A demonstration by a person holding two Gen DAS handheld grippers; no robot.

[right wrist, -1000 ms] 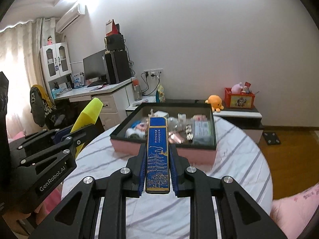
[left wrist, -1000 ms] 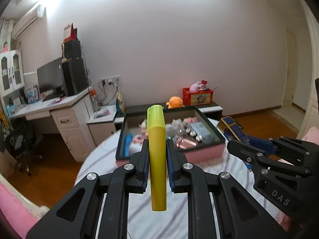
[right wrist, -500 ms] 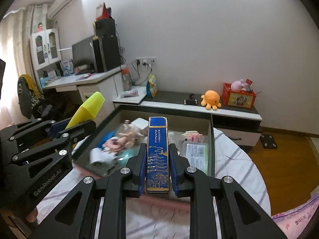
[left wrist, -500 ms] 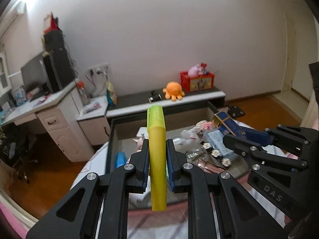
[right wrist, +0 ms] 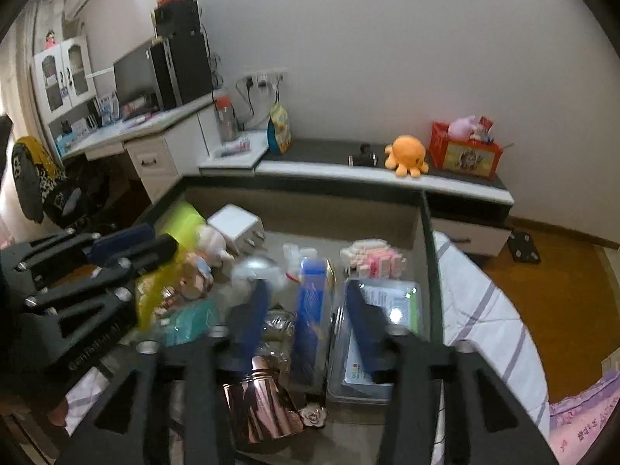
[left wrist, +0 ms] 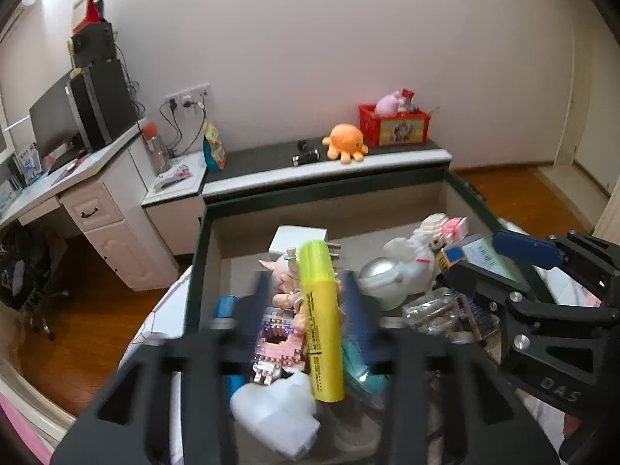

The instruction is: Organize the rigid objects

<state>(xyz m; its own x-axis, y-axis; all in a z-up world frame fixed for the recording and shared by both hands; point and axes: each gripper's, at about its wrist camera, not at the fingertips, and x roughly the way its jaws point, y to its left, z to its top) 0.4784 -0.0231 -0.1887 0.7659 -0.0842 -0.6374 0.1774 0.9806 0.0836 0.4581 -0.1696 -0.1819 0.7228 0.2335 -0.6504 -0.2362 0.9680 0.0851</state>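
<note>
while both grippers hang over the tray (left wrist: 201, 240), jaws just opening: left gripper (left wrist: 306, 306) parted around yellow highlighter (left wrist: 319, 317), right gripper (right wrist: 306, 310) apart around blue box (right wrist: 308, 310).

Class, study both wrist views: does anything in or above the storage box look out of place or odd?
Yes. The yellow highlighter and the blue box hang loose between jaws that have just been opening, above the cluttered storage box. Neither pad visibly presses them, so both look mid-drop.

Highlighter (left wrist: 321, 321) left, slim box (right wrist: 310, 310) right, both in tray (left wrist: 197, 255).
</note>
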